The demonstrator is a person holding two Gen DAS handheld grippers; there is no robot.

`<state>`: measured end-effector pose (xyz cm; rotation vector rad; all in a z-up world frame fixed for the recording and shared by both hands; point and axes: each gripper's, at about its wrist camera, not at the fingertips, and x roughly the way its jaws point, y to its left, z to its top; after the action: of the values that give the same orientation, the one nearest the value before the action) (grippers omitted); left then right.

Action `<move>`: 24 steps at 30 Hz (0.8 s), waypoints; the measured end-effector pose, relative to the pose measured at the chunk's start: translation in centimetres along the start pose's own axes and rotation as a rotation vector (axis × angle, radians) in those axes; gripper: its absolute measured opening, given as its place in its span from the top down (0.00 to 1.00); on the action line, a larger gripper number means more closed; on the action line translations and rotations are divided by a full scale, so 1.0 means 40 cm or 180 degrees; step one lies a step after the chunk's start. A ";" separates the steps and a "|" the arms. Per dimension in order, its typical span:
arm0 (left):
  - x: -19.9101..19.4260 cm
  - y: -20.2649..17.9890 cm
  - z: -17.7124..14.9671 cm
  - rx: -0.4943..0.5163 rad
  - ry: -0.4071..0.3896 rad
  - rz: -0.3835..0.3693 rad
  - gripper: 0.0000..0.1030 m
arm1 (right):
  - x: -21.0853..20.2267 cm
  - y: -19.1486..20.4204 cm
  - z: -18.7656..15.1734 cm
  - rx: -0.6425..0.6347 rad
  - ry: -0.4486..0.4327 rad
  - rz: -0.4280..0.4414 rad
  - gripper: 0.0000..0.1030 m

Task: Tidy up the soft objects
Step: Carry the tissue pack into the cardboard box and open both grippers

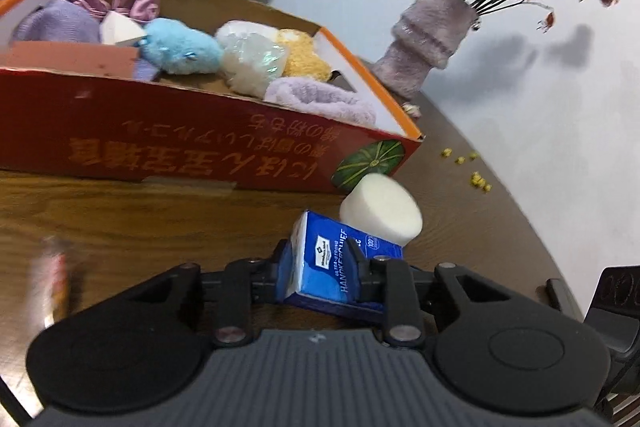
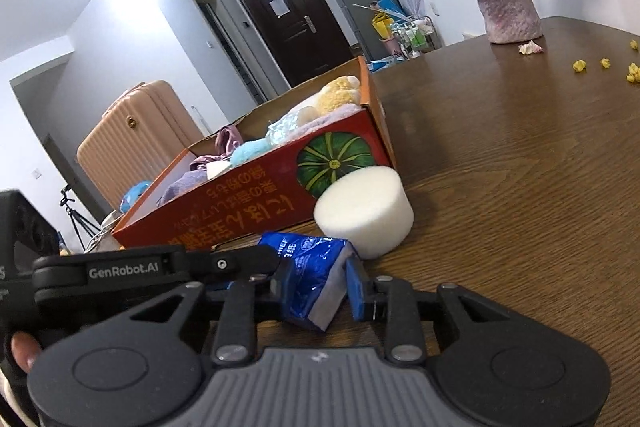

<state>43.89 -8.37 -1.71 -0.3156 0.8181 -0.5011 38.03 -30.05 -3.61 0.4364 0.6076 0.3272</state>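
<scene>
A blue handkerchief tissue pack (image 1: pixel 328 263) sits between the fingers of my left gripper (image 1: pixel 320 267), which is shut on it just above the wooden table (image 1: pixel 120 211). The same pack (image 2: pixel 316 279) also lies between the fingers of my right gripper (image 2: pixel 320 287), whose right pad (image 2: pixel 356 291) stands slightly off it. A white round sponge (image 1: pixel 380 213) rests on the table just beyond the pack, against the red cardboard box (image 1: pixel 200 143). The sponge (image 2: pixel 364 211) and the box (image 2: pixel 248 203) show in the right wrist view too. The box holds several soft items: a blue plush (image 1: pixel 180 51), a lilac towel (image 1: pixel 320 99), a yellow plush (image 1: pixel 304 55).
A furry lilac vase (image 1: pixel 424 43) with dried roses stands at the table's far edge by the wall. Small yellow bits (image 1: pixel 476 179) lie scattered on the table. A pink suitcase (image 2: pixel 132 139) and a tripod stand beyond the box. A blurred object (image 1: pixel 52 287) is at left.
</scene>
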 end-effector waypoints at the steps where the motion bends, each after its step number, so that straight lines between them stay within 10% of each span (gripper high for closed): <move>1: -0.018 -0.009 -0.010 0.0005 0.0020 0.0057 0.74 | -0.007 0.006 -0.006 -0.0028 0.0051 0.0035 0.75; 13: -0.379 -0.033 -0.358 -0.0395 -0.0022 0.0119 0.74 | -0.248 0.151 -0.195 -0.0468 0.0508 0.0528 0.76; 24: -0.419 -0.057 -0.383 -0.0253 -0.0202 0.0276 0.73 | -0.294 0.165 -0.220 -0.0475 0.0346 0.0389 0.74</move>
<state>21.90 -2.43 -0.30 -0.3659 0.7878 -0.3765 22.46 -26.69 -1.32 0.3140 0.6589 0.5119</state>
